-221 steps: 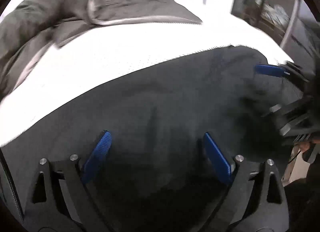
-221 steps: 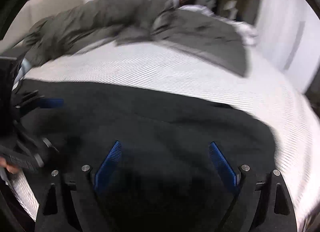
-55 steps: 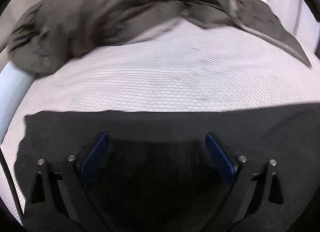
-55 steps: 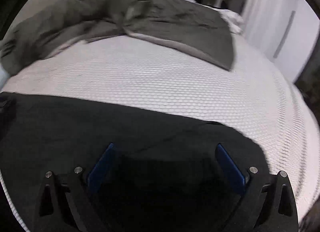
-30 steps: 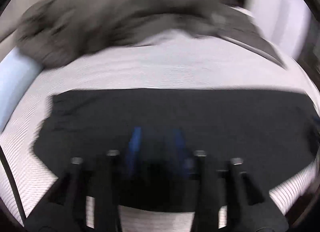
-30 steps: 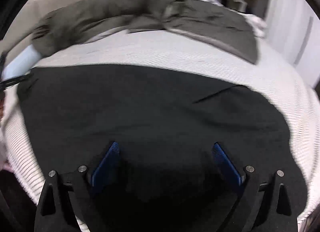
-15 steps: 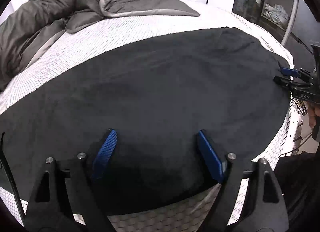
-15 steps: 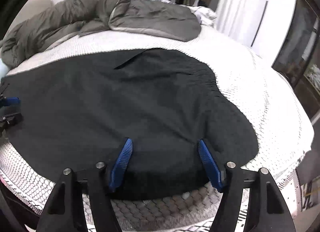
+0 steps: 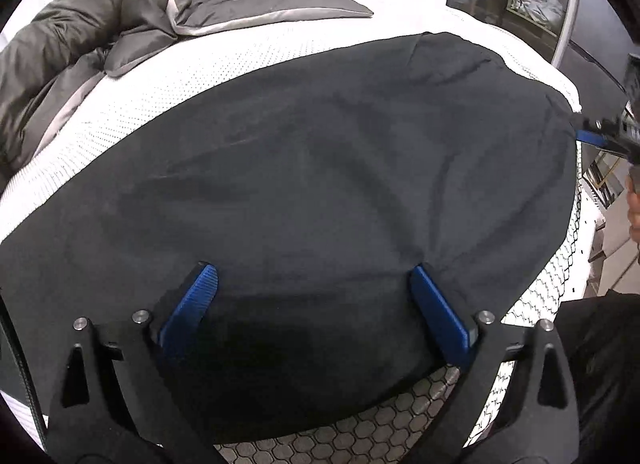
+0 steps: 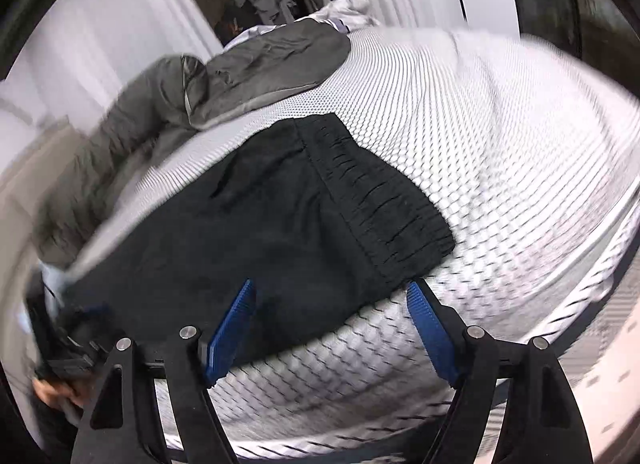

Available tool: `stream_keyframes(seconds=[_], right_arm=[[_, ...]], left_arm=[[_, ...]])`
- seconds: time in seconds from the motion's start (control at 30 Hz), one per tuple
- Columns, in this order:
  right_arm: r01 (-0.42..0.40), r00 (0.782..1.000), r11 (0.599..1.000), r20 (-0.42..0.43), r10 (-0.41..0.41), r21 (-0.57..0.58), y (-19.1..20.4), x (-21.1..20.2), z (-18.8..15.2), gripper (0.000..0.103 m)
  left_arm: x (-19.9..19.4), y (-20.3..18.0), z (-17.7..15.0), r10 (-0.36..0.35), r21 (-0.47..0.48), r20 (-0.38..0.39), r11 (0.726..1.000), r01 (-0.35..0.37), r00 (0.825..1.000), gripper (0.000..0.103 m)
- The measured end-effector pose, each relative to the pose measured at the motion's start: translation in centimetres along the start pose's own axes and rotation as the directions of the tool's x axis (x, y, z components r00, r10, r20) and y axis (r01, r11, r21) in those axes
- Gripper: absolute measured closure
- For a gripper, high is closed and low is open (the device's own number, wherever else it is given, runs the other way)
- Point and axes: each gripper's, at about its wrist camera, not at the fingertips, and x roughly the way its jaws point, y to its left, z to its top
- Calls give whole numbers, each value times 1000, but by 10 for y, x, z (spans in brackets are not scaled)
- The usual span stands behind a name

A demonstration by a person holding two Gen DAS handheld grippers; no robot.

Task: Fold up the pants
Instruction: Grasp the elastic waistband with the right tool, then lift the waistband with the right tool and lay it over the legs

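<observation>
Now my left gripper point(image 9: 312, 288) angles down over the black pants point(image 9: 320, 168) spread flat on the white mattress point(image 9: 168, 76), jaws widening with nothing pinched. My right gripper point(image 10: 332, 304) tilts over the waistband corner point(image 10: 384, 204), opening too, empty.

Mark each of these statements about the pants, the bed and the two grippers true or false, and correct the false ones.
1. The black pants lie spread on the white mattress. True.
2. The left gripper is clamped on a fold of the pants. False: its fingers stand apart, still opening, with cloth between them but not pinched.
3. A grey duvet is bunched at the far side of the bed. True.
4. The elastic waistband lies under the duvet. False: it lies uncovered on the mattress, near the right gripper.
</observation>
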Motion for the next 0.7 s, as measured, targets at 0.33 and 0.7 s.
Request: stream_keyframes(seconds=[0.33, 0.7], right_arm=[[-209, 977, 893, 121, 174, 398, -37, 55, 28, 72], [-1, 980, 947, 190, -63, 320, -2, 53, 56, 81]], left_arm=[[-5, 6, -6, -29, -15, 7, 999, 29, 1000, 5], [-24, 9, -25, -52, -53, 26, 997, 53, 998, 7]])
